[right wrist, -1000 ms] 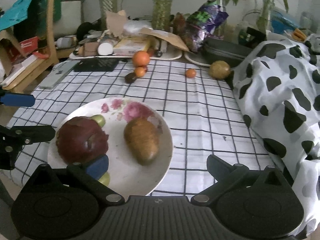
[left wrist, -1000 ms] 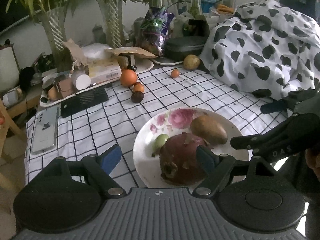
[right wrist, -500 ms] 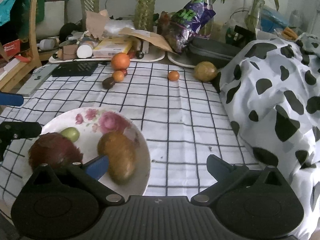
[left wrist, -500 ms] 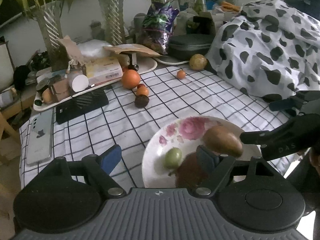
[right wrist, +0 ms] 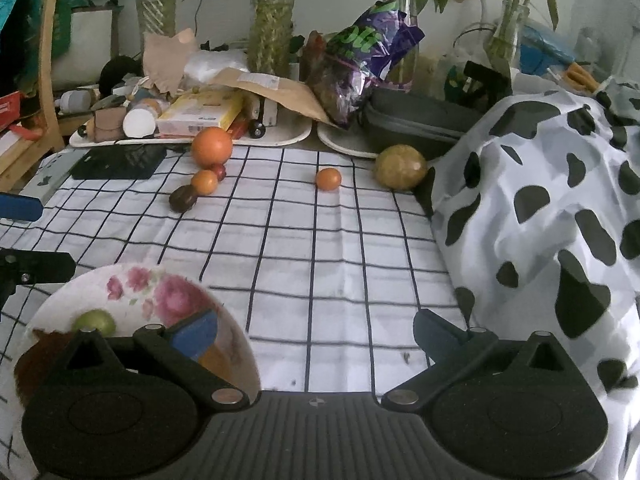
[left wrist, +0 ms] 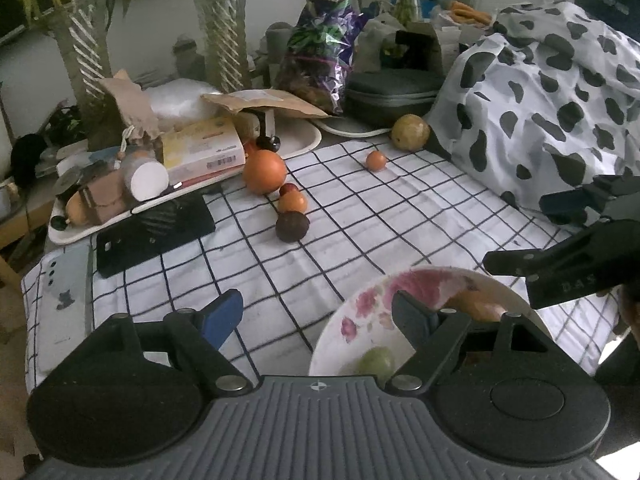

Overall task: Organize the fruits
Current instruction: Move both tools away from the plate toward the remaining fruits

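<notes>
A floral white plate (left wrist: 360,312) (right wrist: 132,284) sits at the near edge of the checked cloth, holding a small green fruit (left wrist: 376,360) (right wrist: 94,322), a brown fruit (left wrist: 478,308) and a dark red one (right wrist: 36,356), all partly hidden by the grippers. On the cloth lie a large orange (left wrist: 264,171) (right wrist: 211,146), a small orange (left wrist: 293,201), a dark round fruit (left wrist: 292,226) (right wrist: 183,198), a lone small orange (left wrist: 376,160) (right wrist: 328,179) and a yellow-brown fruit (left wrist: 411,132) (right wrist: 401,167). My left gripper (left wrist: 316,314) and right gripper (right wrist: 316,330) are open and empty.
A cow-print cloth (right wrist: 560,208) covers the right side. Trays of clutter (left wrist: 120,188), a purple bag (right wrist: 360,64), a grey case (left wrist: 392,92) and plant vases line the back. A black pad (left wrist: 152,236) and phone (left wrist: 60,300) lie at left.
Both grippers have drawn back toward the near edge and tilted up; the plate has slid lower in both views, with more cloth showing. Both stay open.
</notes>
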Available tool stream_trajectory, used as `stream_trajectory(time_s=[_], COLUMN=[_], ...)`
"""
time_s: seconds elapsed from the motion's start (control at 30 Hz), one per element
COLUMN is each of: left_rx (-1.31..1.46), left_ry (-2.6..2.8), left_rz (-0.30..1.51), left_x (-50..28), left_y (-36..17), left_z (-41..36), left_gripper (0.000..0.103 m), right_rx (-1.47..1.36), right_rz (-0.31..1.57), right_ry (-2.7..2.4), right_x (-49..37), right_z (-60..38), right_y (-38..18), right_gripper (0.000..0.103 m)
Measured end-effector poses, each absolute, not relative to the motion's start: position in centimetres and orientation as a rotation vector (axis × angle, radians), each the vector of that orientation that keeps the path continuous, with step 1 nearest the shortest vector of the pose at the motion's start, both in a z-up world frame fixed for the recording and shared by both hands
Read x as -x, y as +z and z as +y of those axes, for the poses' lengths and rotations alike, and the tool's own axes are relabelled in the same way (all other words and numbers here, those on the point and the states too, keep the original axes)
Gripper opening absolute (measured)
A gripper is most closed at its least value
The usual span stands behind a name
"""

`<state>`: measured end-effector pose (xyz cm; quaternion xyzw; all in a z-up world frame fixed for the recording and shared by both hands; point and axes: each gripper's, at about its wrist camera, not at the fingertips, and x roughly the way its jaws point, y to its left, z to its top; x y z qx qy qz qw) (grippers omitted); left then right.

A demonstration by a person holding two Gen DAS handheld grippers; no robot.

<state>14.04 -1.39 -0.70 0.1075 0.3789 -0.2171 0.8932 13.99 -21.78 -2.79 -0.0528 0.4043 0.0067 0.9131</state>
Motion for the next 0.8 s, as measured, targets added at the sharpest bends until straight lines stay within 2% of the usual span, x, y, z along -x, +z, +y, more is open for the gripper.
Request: stream_trajectory(time_s=[0.8], left_rx=[-0.261], left_ry=[-0.515], left_rz=[0.795], left_x=[-22.1], left_y=[-3.2], left_z=[-2.6], left_gripper=[0.081], right_rx=[0.141], right_rz=[0.847], right_ry=[0.043], right_x=[-21.8], right_z=[-22.6], right_y=[-4.3], right_gripper=[0.103])
